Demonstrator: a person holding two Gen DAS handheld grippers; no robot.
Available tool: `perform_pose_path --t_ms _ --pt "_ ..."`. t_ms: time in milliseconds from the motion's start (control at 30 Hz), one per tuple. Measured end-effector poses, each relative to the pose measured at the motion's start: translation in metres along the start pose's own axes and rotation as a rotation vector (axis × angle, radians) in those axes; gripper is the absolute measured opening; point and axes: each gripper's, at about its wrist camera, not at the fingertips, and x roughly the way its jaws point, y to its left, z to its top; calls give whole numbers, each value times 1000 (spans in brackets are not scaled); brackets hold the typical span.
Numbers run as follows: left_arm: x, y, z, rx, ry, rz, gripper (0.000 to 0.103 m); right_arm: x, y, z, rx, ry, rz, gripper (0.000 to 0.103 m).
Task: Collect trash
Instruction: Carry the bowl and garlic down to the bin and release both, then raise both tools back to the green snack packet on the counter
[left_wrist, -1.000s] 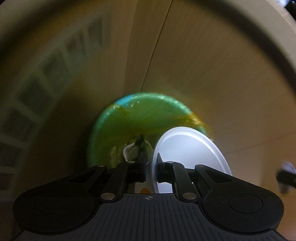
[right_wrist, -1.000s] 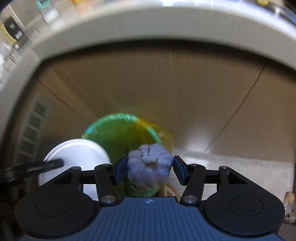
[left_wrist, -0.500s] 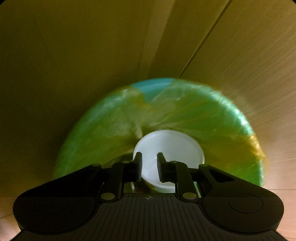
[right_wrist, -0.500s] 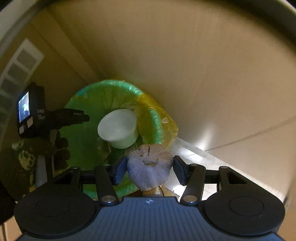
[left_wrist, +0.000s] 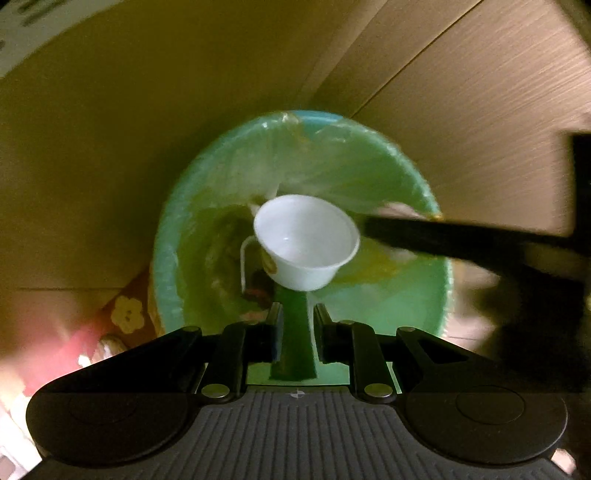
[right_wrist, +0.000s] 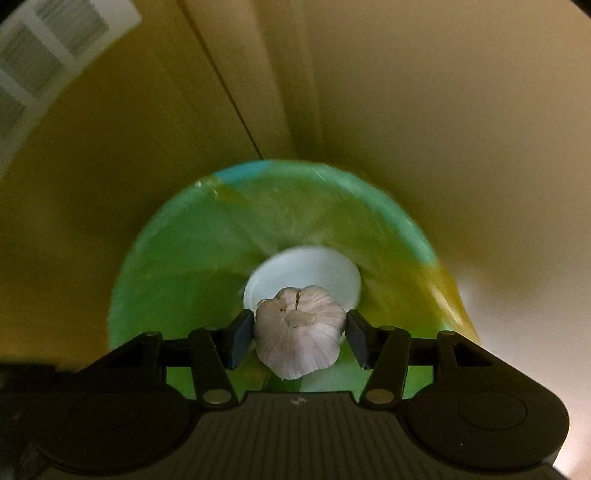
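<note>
1. A green bin (left_wrist: 424, 288) with a clear plastic liner holds a white cup (left_wrist: 306, 240) tipped on its side among scraps.
2. The left hand-held gripper (left_wrist: 295, 325) is released, empty, above the bin's near rim.
3. The right hand-held gripper (right_wrist: 299, 332) grasps a garlic bulb (right_wrist: 299, 328) over the bin (right_wrist: 177, 280), the cup (right_wrist: 303, 266) just beyond.
4. Wood-grain cabinet panels (left_wrist: 461, 81) surround the bin.
</note>
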Motion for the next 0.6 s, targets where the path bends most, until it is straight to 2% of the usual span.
perform_pose_path --t_ms 100,233,367,600 --pt "-14 0 2 4 -9 -22 20 34 11 13 -25 35 -18 54" --pt "-35 -7 6 29 -26 -40 20 44 1 20 85 125 3 55" --pt "-58 -15 16 87 -27 -54 20 14 -11 14 141 122 -17 55" --pt "-113 -34 36 237 -47 -119 20 -81 -29 -10 268 -18 -25 55"
